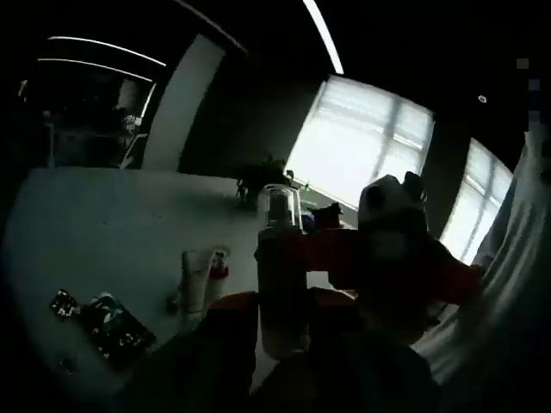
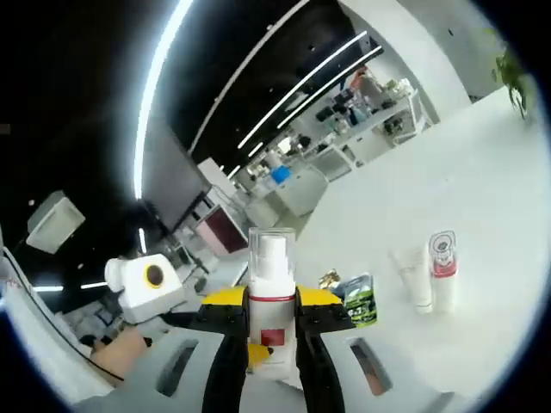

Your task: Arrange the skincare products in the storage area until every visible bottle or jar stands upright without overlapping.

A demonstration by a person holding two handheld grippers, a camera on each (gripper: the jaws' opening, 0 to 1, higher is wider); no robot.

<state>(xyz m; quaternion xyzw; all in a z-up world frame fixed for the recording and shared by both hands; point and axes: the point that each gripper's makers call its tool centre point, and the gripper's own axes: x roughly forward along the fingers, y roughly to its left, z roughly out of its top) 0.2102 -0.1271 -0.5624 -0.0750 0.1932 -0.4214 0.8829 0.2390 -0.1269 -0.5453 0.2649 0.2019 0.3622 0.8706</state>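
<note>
Right gripper (image 2: 272, 331) clamped on a clear-capped pump bottle (image 2: 270, 292), long axis upright, raised over the white table (image 2: 482, 172). Left gripper (image 1: 284, 323) apparently closed on that bottle (image 1: 281, 275) too. Beyond and rightward, two white tubes (image 2: 430, 271) side by side, green sachet (image 2: 360, 299) nearer.

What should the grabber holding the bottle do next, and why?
Probably lower the white pump bottle with the clear cap and stand it on the white table. The right gripper clamps it upright in the air, clear of the two white tubes lying near the dark sachet.
</note>
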